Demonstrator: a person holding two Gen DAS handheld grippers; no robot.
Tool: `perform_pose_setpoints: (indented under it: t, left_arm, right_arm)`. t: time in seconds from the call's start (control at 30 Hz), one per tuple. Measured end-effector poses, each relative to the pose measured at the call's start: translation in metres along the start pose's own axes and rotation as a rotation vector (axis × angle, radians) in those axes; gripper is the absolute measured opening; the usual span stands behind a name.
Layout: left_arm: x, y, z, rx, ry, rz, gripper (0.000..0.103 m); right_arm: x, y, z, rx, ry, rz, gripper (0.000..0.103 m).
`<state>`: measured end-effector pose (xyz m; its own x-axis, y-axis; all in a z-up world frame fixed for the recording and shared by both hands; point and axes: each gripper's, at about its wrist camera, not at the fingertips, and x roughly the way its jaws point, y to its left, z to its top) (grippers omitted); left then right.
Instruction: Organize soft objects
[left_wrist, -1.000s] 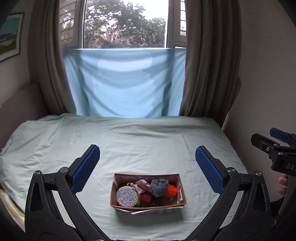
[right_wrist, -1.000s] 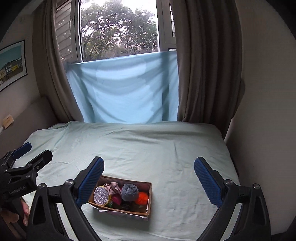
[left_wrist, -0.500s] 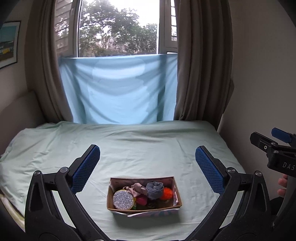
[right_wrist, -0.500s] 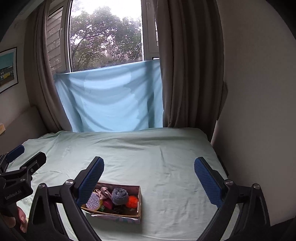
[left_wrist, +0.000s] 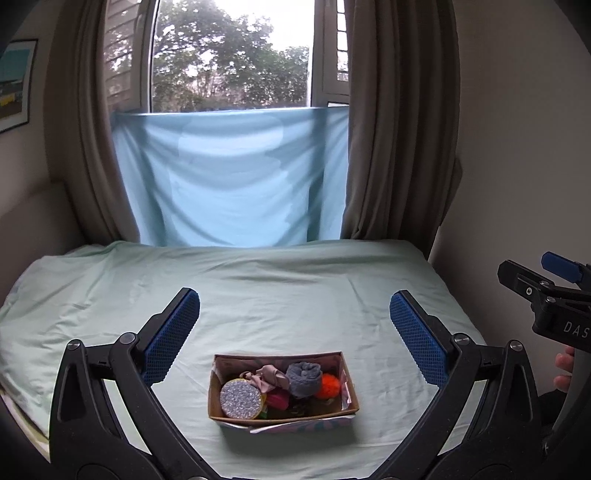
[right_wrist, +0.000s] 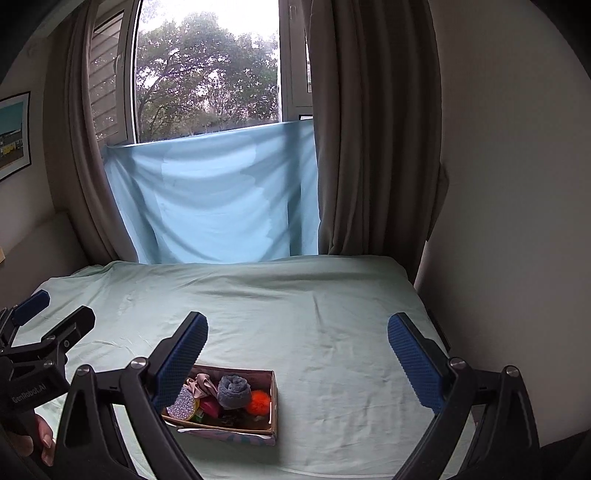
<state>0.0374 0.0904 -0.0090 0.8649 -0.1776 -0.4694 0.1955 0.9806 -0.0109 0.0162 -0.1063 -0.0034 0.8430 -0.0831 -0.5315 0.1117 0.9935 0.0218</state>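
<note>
One box (left_wrist: 283, 413) on the bed (left_wrist: 258, 295) holds one grey roll (left_wrist: 303, 376) and one orange pompom (left_wrist: 328, 384); both claws, left claw (left_wrist: 294, 338) and right claw (right_wrist: 295, 358), gape empty.

Both tongs pulled back and up from cardboard box (left_wrist: 282, 391) over last second. Box sits smaller, lower in both wrist views. More window (left_wrist: 231, 55) and bed (left_wrist: 277, 288) visible. Left tongs (left_wrist: 295, 338) and right tongs (right_wrist: 297, 360) apparently no closer to box contents; exact clearance hard to judge.
</note>
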Motion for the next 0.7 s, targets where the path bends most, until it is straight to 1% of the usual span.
perform_pose_setpoints:
  t: [0.7]
  left_arm:
    - [0.0031,0.0005,0.0024,-0.005,0.001,-0.007,0.103]
  right_arm:
    - [0.0006,-0.0001,0.0031,0.010,-0.013,-0.016,0.097]
